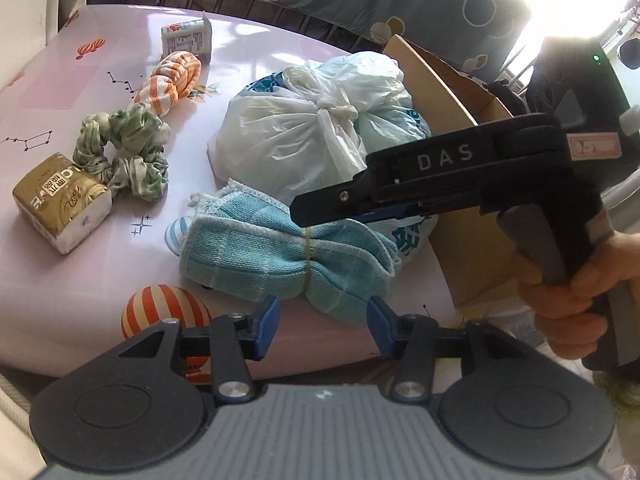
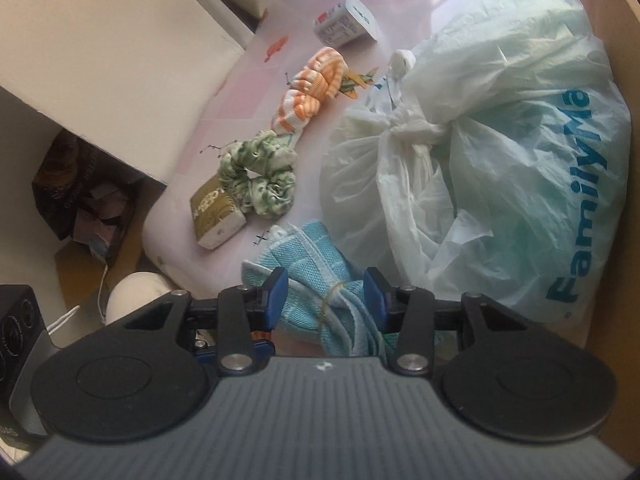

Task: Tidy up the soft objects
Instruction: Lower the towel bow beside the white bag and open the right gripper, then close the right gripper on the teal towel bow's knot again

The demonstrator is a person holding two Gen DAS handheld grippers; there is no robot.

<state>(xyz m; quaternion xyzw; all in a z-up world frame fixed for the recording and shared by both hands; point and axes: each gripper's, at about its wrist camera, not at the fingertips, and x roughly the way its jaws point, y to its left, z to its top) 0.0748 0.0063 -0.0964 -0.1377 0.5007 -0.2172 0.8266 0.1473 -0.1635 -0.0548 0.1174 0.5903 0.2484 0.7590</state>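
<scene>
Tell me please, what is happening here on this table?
A person holds a gripper in each hand over a pink table of soft things. Both the left gripper and the right gripper are open and aimed at the blue towel bundle, tied with a rubber band; neither grips it. A knotted plastic bag and a cardboard box lie behind.

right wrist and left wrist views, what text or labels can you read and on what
"DAS": white letters on the black body of the right gripper.
"FamilyMa": blue letters running up the plastic bag, cut off at the fold.
Gold tissue pack: printed characters, too blurred to read.
Small white carton: fine print, too small to read.
Pink label on the right gripper's rear: unreadable.
</scene>
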